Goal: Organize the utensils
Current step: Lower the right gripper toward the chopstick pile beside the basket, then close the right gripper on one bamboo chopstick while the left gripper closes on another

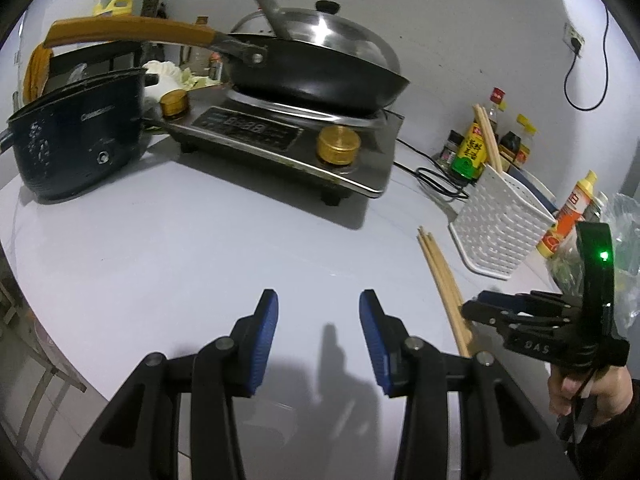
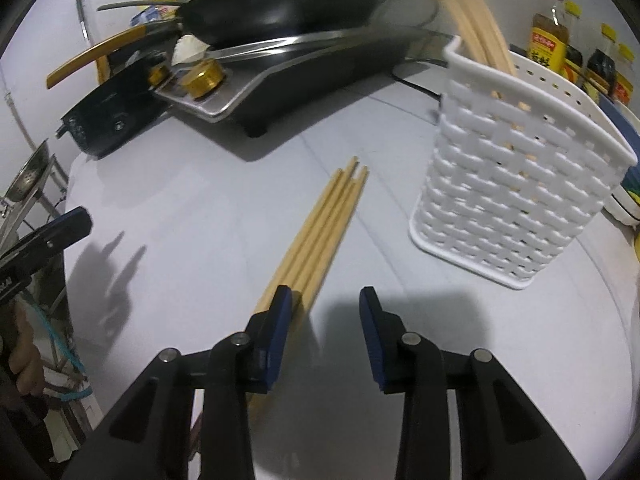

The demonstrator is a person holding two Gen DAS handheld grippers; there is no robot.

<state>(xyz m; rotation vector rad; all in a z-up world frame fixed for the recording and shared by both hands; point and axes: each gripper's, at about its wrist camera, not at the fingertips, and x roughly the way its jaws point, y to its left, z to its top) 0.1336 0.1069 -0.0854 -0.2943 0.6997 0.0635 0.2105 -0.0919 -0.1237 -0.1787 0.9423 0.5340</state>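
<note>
A pale grey countertop (image 2: 208, 216) ran under a white wall, crowded along its back edge. On its bare part lay a bundle of wooden chopsticks (image 2: 320, 232), side by side, tips towards the stove. Just right of them stood a white woven-pattern plastic utensil holder (image 2: 516, 184) with several more chopsticks (image 2: 468, 8) leaning upright inside it.

The right gripper (image 2: 325, 312) hung low over the near ends of the loose chopsticks. Its blue pads stood apart with nothing pressed between them; the left pad overlapped the bundle's edge in view, and whether it touched could not be told. The left gripper (image 1: 318, 320) hovered over bare counter left of the bundle, its tongs apart and empty.

Behind stood an induction cooker (image 1: 280, 140) carrying a black wok (image 1: 316, 76) with a steel lid (image 1: 320, 36) tilted in it. A dark electric pot (image 1: 76, 136) sat to its left. Sauce bottles (image 1: 476, 140) clustered behind the holder.
</note>
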